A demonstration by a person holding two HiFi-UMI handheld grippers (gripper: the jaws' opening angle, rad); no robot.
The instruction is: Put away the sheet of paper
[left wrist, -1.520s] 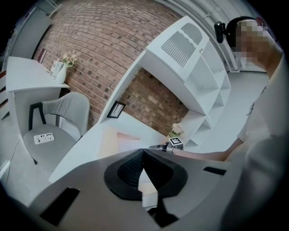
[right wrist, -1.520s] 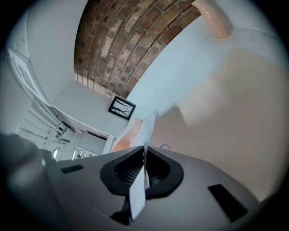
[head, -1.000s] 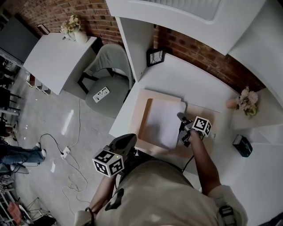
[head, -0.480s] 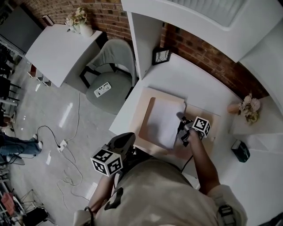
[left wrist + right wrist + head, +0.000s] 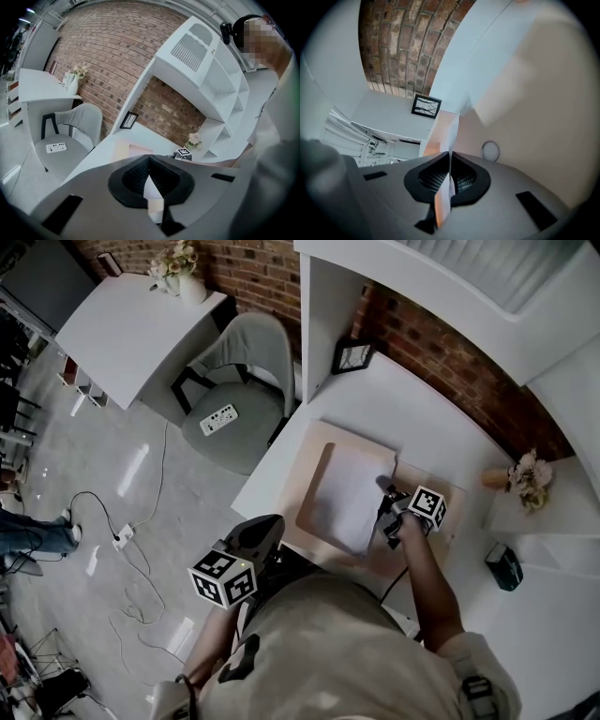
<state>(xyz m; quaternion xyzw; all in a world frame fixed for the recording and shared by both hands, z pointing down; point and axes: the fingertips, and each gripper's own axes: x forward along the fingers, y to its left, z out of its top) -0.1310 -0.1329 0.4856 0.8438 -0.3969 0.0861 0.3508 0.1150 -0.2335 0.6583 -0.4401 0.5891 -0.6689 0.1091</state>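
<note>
Your right tool (image 5: 384,498) hardly moved, clenched on the sheet of paper (image 5: 349,495) mid-frame; a jerk may tear it. Left tool (image 5: 264,529) closed, empty.

Left gripper (image 5: 149,157): had a grey moulded shell, black ribbed pads (image 5: 133,177) and a white cube (image 5: 225,578) printed with black square markers.
Right gripper (image 5: 450,155): had the same grey shell, black ribbed pads and a matching marker cube (image 5: 428,506).
Clothing: the person wore a pale beige short-sleeved top (image 5: 328,643).
</note>
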